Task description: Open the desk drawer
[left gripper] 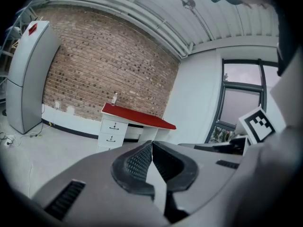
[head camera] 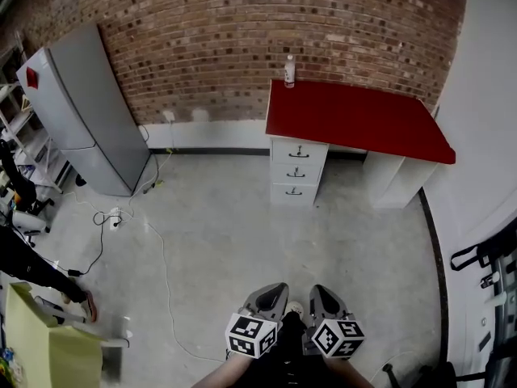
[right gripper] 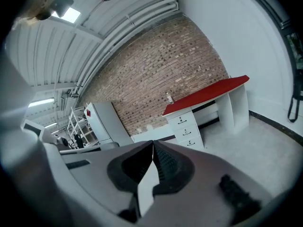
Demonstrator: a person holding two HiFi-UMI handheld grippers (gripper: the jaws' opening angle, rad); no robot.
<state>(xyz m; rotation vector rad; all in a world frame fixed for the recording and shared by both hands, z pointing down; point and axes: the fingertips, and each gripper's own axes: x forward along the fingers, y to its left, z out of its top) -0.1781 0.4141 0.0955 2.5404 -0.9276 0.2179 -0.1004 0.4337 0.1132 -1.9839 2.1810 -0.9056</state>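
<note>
Far beyond left gripper (head camera: 276,288), desk drawer (head camera: 298,151), shut

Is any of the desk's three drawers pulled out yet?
No, all three drawers sit flush with the front of the desk.

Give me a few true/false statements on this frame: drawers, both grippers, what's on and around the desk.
1. All three drawers of the desk are closed. True.
2. The left gripper grips a drawer handle. False: its jaws are together on nothing, well short of the desk.
3. A bottle stands on the red desktop. True, at a back corner.
4. The fridge stands to the right of the desk in the head view. False: it is to the left, against the brick wall.
5. The right gripper is open. False: it is shut and empty.
</note>
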